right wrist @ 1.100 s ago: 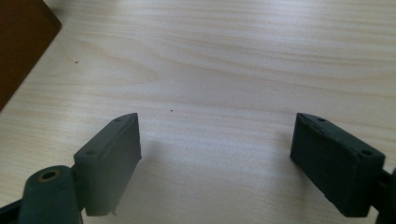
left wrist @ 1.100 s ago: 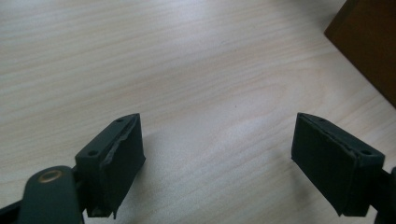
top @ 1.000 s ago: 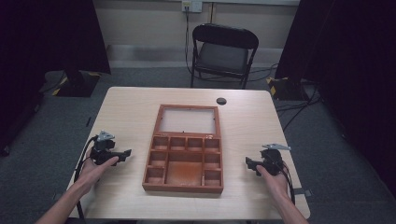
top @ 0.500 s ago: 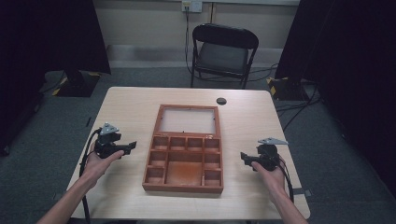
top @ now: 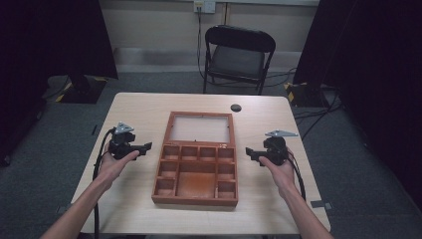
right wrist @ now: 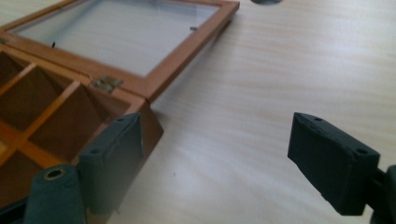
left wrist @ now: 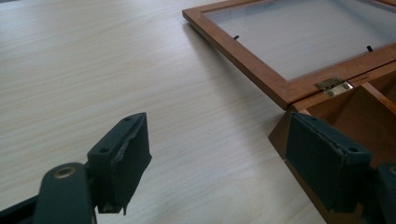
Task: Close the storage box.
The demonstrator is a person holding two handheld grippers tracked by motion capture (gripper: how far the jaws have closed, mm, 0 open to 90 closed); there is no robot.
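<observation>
Both grippers, left and right, have risen closer to the box, jaws wide and empty, apparently approaching its sides.

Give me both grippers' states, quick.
Left gripper: jaws open, nothing held, beside the wooden box.
Right gripper: jaws open, nothing held.

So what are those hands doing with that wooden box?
A person holds a left gripper and a right gripper on either side of an open wooden box on the table. Its glass lid lies flat behind it. Both grippers are open, holding nothing, not touching the box.
</observation>
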